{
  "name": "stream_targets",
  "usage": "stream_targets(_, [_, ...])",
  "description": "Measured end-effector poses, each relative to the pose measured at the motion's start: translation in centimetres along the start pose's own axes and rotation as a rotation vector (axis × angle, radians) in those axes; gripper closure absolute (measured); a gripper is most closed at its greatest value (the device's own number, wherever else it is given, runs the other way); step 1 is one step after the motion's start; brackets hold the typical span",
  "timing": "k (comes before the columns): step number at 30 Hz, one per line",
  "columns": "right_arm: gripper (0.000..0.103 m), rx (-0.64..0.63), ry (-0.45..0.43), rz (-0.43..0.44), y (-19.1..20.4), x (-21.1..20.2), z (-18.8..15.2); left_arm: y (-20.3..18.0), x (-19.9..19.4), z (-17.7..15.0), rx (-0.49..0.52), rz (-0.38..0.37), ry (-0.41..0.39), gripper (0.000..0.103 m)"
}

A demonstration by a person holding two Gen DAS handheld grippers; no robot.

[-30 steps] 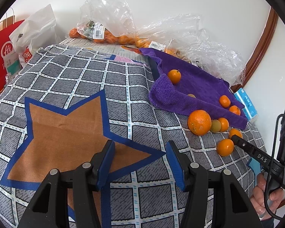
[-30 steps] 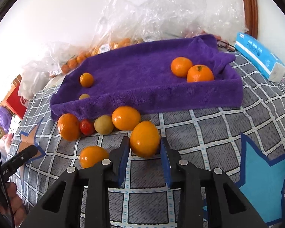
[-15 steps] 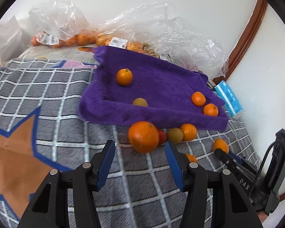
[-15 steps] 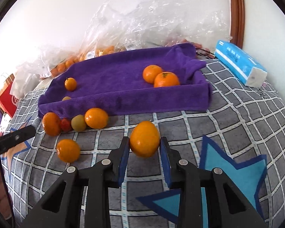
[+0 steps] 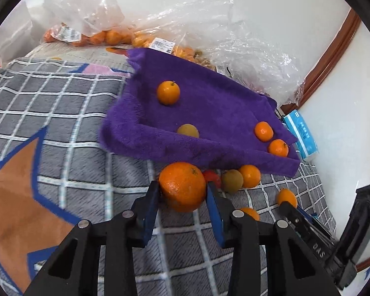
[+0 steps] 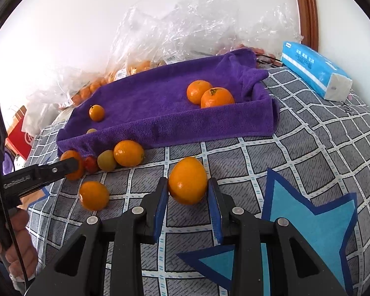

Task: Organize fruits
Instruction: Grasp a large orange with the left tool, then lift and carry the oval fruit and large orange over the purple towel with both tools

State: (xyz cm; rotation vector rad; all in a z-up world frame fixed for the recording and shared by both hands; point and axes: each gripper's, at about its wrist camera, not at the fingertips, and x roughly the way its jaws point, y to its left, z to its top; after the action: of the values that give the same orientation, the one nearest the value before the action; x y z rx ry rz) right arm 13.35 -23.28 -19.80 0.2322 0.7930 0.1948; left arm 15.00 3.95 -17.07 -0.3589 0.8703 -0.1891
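A blue tissue pack (image 6: 315,71) lies on the checked grey blanket (image 6: 320,143) near a red bag (image 6: 18,135).

A: The purple towel (image 5: 209,113) looked plush and matt; the checked blanket (image 6: 320,148) was soft woven cloth.
B: The plastic bags (image 6: 197,24) were crinkly and glossy, the oranges (image 6: 209,93) dimpled.

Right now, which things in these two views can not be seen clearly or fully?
- Left wrist view: yellowish fruit half hidden by the purple towel fold.
- Left wrist view: red fruit mostly behind the big orange.
- Both views: fruit in the plastic bags, veiled by wrinkled film.
- Bag labels: too small to read.
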Motion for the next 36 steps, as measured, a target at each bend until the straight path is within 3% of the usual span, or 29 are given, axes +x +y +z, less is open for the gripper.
stream_targets(5, [0.071, -0.002, 0.005, 0.013, 0.0, 0.1, 0.0, 2.0, -1.3, -0.9, -0.013, 0.053, 0.025, 0.067])
stream_targets(8, [0.071, -0.007, 0.008, 0.011, 0.1, 0.2, 0.0, 2.7, -1.3, -1.1, -0.028, 0.044, 0.02, 0.066])
stream_targets(18, [0.071, 0.001, 0.027, -0.024, -0.2, 0.7, 0.0, 1.7, -0.5, -1.8, 0.089, 0.104, -0.053, 0.067])
stream_targets(27, [0.068, -0.036, 0.049, -0.09, 0.6, 1.4, 0.2, 2.1, -0.8, -1.7, 0.075, 0.038, -0.064, 0.067])
stream_targets(36, [0.071, 0.011, 0.01, -0.046, -0.3, 0.5, 0.1, 1.6, -1.6, -1.9, 0.1, 0.007, -0.107, 0.068])
